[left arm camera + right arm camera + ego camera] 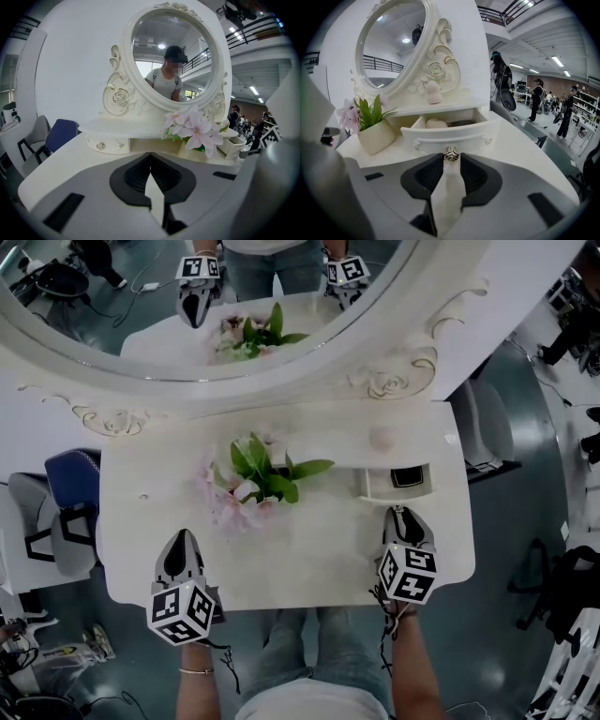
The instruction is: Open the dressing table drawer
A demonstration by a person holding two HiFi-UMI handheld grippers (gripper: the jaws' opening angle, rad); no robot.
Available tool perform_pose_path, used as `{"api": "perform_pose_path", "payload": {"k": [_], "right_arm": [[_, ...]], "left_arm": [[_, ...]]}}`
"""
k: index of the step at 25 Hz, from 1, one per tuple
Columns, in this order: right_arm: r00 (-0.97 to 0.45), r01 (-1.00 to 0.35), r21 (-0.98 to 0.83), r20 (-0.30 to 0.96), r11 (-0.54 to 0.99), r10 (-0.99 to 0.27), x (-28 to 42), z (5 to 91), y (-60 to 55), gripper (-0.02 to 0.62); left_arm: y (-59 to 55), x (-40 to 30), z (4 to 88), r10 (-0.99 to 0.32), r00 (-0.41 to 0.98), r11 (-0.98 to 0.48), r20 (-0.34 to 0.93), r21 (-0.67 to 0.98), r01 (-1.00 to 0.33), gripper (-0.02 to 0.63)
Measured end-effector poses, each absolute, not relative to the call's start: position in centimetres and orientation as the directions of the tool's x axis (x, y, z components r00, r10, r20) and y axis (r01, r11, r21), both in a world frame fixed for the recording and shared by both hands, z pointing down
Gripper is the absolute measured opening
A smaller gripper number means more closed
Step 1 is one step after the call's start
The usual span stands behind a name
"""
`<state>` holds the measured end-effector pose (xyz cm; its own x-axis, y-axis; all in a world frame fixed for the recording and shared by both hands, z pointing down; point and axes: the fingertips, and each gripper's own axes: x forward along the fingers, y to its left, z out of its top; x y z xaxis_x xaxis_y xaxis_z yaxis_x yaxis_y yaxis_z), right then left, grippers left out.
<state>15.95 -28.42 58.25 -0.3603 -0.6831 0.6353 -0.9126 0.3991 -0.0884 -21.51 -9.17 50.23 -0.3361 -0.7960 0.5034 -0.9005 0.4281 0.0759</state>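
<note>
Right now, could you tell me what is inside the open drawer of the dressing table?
In the drawer, a pale rounded object lies at the left, with a dark flat item beside it. The drawer front hides their lower parts and the drawer floor.

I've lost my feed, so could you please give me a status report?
Left gripper shut, empty. Right gripper open, drawer knob between its tips. Right drawer pulled out. Nothing in the way.

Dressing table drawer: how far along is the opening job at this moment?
Done: the white right-hand drawer stands pulled out, with a pale rounded object visible inside. In hand: the right gripper has its jaws either side of the drawer's small silver knob, seemingly just clear of it. The left gripper hangs shut and empty. Remaining: probably only letting go and drawing back.
</note>
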Motion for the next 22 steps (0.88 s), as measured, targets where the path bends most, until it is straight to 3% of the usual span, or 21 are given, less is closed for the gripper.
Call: {"api": "perform_pose_path", "payload": {"k": [11, 22], "right_arm": [[-0.363, -0.911, -0.069, 0.604, 0.407, -0.710, 16.5, 55.2, -28.0, 0.137], [-0.406, -0.903, -0.054, 0.429, 0.426, -0.807, 16.1, 44.4, -29.5, 0.130]], "left_arm": [[-8.9, -21.9, 48.6, -0.808, -0.351, 0.439, 0.473, 0.087, -0.894, 0.018], [-10.9, -22.3, 42.2, -0.867, -0.352, 0.413, 0.351, 0.115, -0.903, 0.018]]}}
